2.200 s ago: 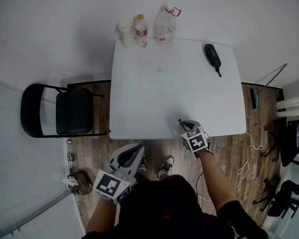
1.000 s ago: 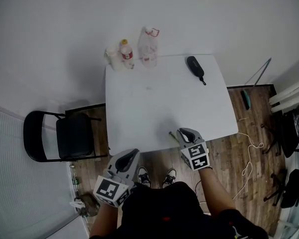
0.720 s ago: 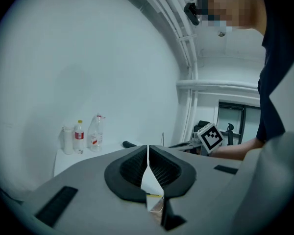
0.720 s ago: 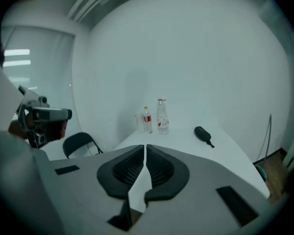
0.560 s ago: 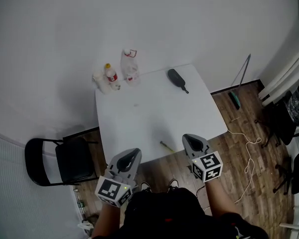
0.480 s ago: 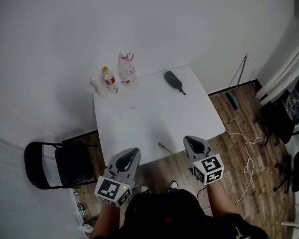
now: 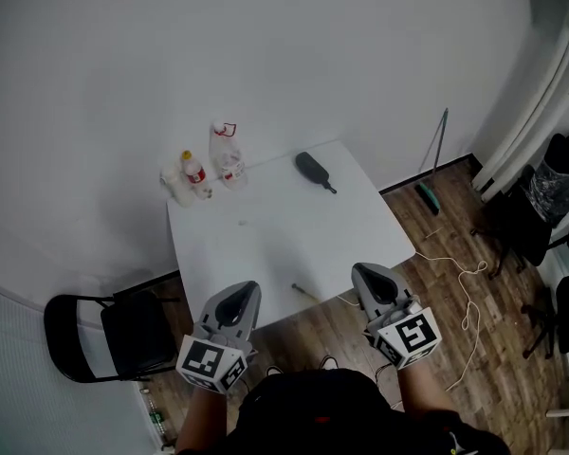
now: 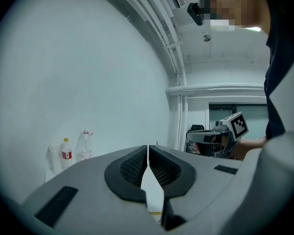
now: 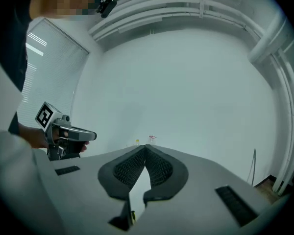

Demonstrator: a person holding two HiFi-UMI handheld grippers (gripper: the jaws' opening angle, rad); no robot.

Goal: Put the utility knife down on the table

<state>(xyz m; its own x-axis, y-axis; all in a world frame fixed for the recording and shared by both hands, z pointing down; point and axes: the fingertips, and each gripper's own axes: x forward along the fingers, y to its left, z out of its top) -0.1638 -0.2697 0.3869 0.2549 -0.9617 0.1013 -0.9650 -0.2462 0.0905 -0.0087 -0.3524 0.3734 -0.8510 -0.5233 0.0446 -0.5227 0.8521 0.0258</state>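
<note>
In the head view, a white square tabletop [image 7: 284, 226] stands on a wooden plank floor [image 7: 427, 254]. The slim utility knife [image 7: 304, 292], dark with a yellowish tint, lies flat at the tabletop's near edge. It is between the two tools and clear of both. The grey left tool [image 7: 243, 293] hovers over the near edge to the knife's left. The grey right tool [image 7: 362, 273] hovers off the near right corner, to the knife's right. At the far left corner stand a small clear bottle with a yellow cap and red label [image 7: 194, 172] and, beside it, a larger clear bottle with a red cap ring [image 7: 226, 154]. A black oblong case [image 7: 312, 169] lies near the far right corner. A black folding chair [image 7: 95, 335] stands left of the tabletop, and a white cable [image 7: 455, 271] trails across the floor on the right.

In the left gripper view, the left tool [image 8: 148, 151] has its ribbed black pads pressed together at the tips, with nothing between them. Lower in the gap shows white tabletop and a sliver of yellow that I cannot identify. The right tool [image 8: 195, 135] shows off to the right, and both bottles stand far left.

In the right gripper view, the right tool [image 9: 145, 151] is likewise closed at the tips and empty. A small yellow speck sits low in the gap. The left tool [image 9: 86, 135] shows at the left.
</note>
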